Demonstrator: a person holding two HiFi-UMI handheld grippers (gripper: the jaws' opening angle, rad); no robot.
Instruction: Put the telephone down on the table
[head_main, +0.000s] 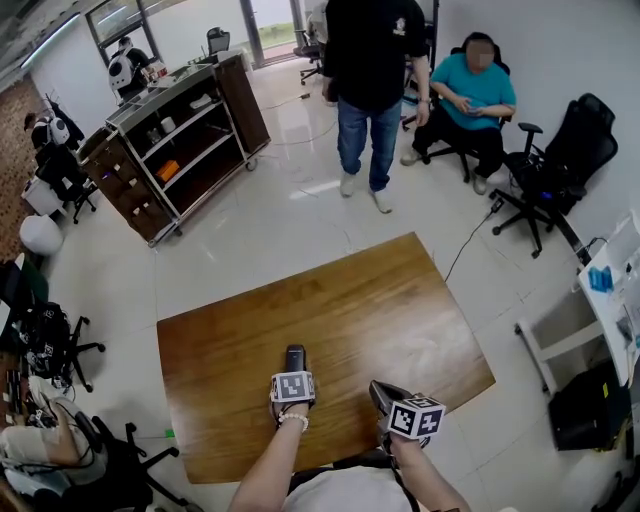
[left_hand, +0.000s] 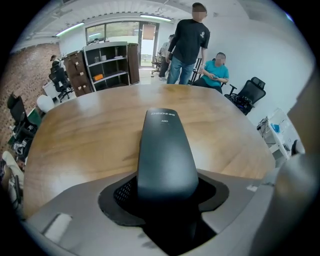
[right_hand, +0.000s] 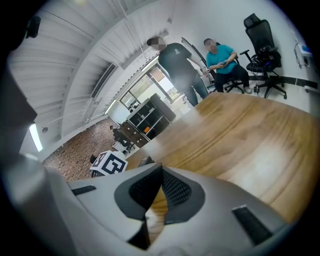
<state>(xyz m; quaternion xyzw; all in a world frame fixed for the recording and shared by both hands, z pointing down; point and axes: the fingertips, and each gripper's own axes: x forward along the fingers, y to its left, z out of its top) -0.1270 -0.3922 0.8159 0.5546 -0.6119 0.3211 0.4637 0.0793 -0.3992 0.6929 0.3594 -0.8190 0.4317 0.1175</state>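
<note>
The telephone (head_main: 295, 358) is a black handset, and my left gripper (head_main: 294, 374) is shut on its near end. It sticks out forward and down over the near middle of the wooden table (head_main: 380, 310). In the left gripper view the telephone (left_hand: 166, 150) rises from between the two grey jaws, its back facing the camera. I cannot tell whether its far end touches the wood. My right gripper (head_main: 377, 387) hovers over the table's near edge, a little to the right. Its pads (right_hand: 172, 189) meet at the tips with nothing between them. The left gripper's marker cube (right_hand: 109, 163) shows beyond them.
A person in dark clothes (head_main: 368, 90) stands past the table's far edge; another sits in a chair (head_main: 470, 95). An empty black office chair (head_main: 555, 165) is at the right. A dark shelf unit (head_main: 180, 140) stands far left. A cable (head_main: 470, 240) crosses the floor.
</note>
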